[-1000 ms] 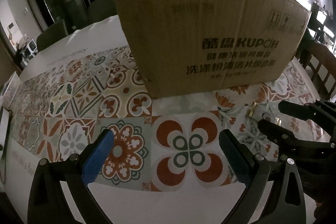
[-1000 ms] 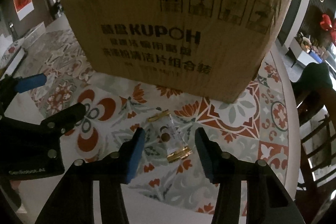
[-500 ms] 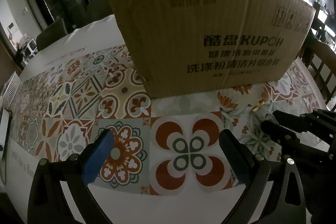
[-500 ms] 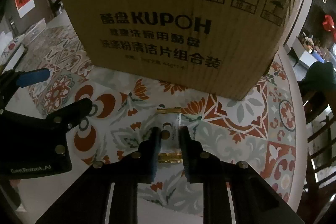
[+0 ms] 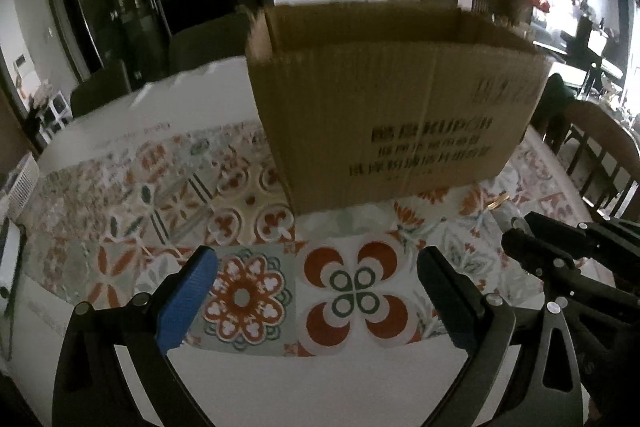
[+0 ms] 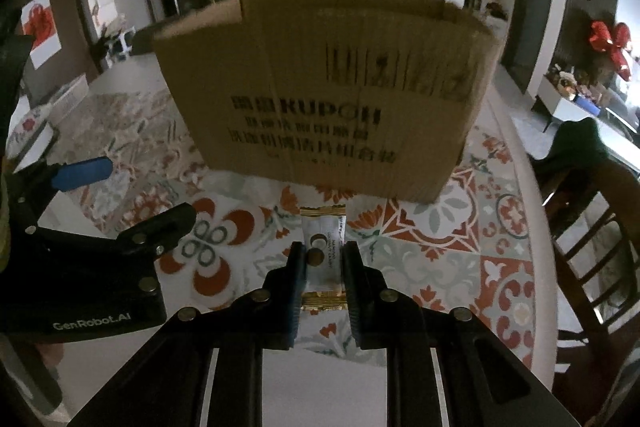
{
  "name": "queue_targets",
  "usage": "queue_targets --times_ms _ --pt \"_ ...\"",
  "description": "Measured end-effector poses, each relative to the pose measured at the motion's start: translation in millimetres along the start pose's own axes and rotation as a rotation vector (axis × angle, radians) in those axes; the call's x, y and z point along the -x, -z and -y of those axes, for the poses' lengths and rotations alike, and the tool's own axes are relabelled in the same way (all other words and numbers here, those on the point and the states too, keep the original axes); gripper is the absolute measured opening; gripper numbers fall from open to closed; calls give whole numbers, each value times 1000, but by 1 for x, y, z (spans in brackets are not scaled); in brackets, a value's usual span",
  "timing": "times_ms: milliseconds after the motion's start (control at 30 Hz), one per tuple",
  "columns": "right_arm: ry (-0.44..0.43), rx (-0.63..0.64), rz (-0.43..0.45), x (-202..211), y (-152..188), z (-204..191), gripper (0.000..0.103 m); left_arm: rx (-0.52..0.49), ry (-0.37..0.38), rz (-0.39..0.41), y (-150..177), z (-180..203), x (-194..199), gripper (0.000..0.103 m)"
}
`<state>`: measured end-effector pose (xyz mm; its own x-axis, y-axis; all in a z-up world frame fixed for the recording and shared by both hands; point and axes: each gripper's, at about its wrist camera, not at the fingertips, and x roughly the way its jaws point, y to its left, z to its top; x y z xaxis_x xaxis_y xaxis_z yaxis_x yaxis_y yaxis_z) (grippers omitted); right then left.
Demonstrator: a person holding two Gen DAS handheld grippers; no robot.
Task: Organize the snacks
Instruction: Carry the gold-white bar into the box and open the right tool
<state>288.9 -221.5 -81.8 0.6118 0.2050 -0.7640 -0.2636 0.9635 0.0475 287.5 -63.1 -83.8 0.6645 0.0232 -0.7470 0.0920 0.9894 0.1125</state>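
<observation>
A small white snack packet [image 6: 323, 247] with gold crimped ends sits between the pads of my right gripper [image 6: 323, 255], which is shut on it and holds it just above the patterned tablecloth. Behind it stands an open brown cardboard box [image 6: 332, 95] with black print. In the left wrist view the same cardboard box [image 5: 392, 107] fills the middle, and my left gripper [image 5: 316, 267] stands open with its blue pads wide apart and nothing between them. The right gripper [image 5: 516, 231] shows at that view's right edge, with a gold end of the packet [image 5: 496, 203] poking out.
The round table [image 5: 120, 311] wears a tiled floral cloth with a white border. Wooden chairs [image 6: 592, 227] stand close on the right. A white slatted item [image 5: 22, 183] lies at the table's left edge. Dark cabinets and a red bow fill the room behind.
The right gripper closed on the snack packet and lifted it off the cloth. Both grippers rose, so the box's open top now shows. The left gripper stayed open.
</observation>
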Motion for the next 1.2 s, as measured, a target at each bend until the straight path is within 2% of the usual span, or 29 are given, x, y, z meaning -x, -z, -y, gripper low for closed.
queue_targets --times_ms 267,533,800,1200 --pt "9 -53 98 38 -9 -4 20 -12 44 103 -17 -8 43 102" --pt "17 -96 208 71 -32 -4 20 -22 35 213 -42 -18 74 102" --pt "38 -91 279 80 -66 -4 20 -25 5 275 -71 -30 75 102" --pt "49 -92 299 57 -116 10 20 8 -18 304 -102 -42 54 103"
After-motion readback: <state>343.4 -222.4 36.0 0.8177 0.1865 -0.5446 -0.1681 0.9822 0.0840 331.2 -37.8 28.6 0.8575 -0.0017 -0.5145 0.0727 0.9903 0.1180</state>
